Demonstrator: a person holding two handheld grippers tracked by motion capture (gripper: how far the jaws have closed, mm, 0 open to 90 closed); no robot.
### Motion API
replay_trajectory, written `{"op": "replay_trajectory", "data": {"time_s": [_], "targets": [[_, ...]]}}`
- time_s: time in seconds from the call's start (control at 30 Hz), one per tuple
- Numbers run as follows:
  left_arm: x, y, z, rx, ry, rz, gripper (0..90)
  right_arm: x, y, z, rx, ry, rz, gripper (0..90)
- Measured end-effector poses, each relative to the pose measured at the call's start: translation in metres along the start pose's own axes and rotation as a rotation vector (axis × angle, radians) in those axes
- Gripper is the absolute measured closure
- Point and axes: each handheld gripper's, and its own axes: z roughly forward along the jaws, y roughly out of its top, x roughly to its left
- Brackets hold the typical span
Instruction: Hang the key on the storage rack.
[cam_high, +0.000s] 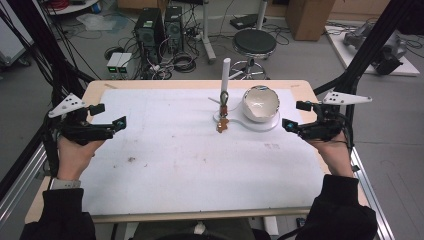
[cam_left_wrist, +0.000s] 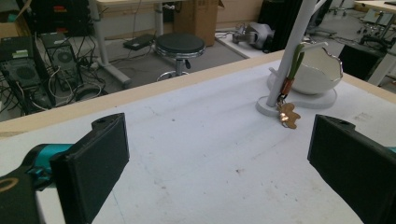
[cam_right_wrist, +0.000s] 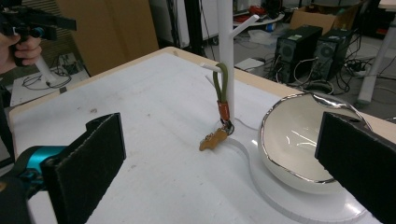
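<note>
The left gripper (cam_high: 121, 121) is held at the table's left edge, jaws spread wide apart and empty. The right gripper (cam_high: 286, 125) is held at the right edge — likewise spread and empty. Between them, toward the far side, a keychain (cam_high: 223, 114) is hung by its green loop from a peg of the white stand (cam_high: 225, 75), its brown charm resting on the mat. A white bowl (cam_high: 260, 104) is seated just beside it — on the stand's base.
</note>
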Motion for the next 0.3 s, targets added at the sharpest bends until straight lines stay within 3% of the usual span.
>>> {"op": "replay_trajectory", "data": {"time_s": [0.3], "targets": [[-0.0002,-0.0015,0.0021,0.02,0.001,0.005,5.9,0.0006,-0.0003,0.0008,0.003,-0.004,0.002,1.2]]}}
